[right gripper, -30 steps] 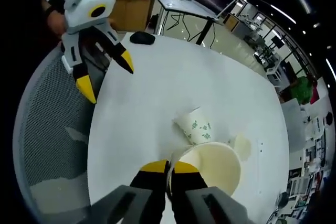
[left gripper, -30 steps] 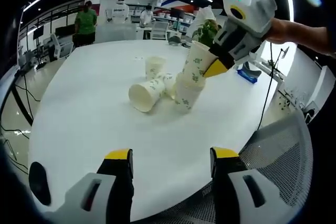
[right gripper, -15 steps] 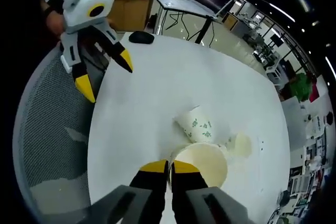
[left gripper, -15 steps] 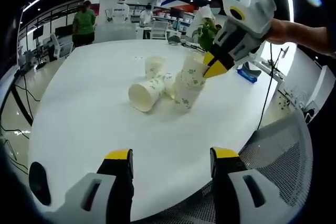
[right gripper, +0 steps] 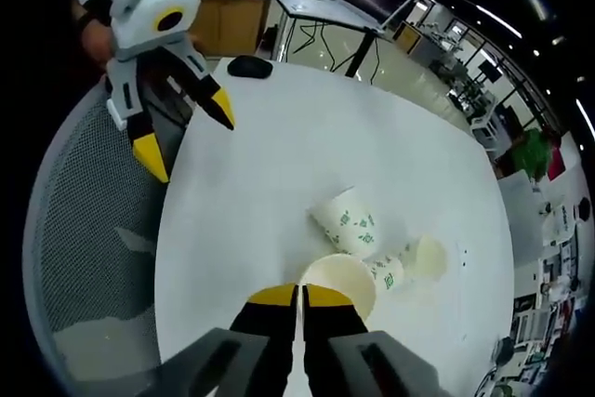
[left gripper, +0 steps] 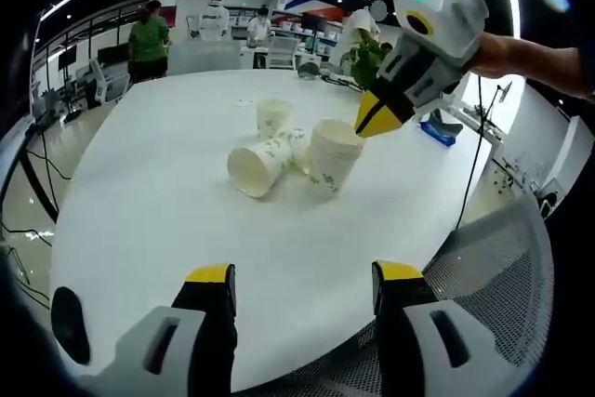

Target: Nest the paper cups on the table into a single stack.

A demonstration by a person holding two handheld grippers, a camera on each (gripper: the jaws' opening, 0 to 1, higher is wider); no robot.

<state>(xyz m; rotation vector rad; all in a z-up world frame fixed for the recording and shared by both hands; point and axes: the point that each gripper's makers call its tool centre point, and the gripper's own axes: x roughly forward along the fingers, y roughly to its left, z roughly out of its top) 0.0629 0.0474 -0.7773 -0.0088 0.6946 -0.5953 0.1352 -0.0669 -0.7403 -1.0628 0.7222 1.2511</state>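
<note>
White paper cups with green print sit mid-table. In the left gripper view, the nested stack (left gripper: 330, 157) stands upright, with my right gripper (left gripper: 370, 120) shut on its top cup's rim. A cup lying on its side (left gripper: 258, 166) is left of it, another lying cup (left gripper: 297, 144) is behind, and an upright cup (left gripper: 273, 118) stands farther back. My left gripper (left gripper: 305, 276) hangs open near the table's front edge. In the right gripper view, my right gripper (right gripper: 299, 297) pinches the stack's rim (right gripper: 342, 276), beside a lying cup (right gripper: 346, 222). The left gripper (right gripper: 189, 134) is open there.
A round white table (left gripper: 139, 192) carries the cups. A grey mesh chair (left gripper: 493, 267) stands by its near edge. A black mouse (right gripper: 251, 66) lies on the table. A potted plant (left gripper: 367, 51) and several people are at the far side.
My right gripper has lowered the cup it holds down into the standing stack, so the cup now sits nested. The left gripper has not moved.
</note>
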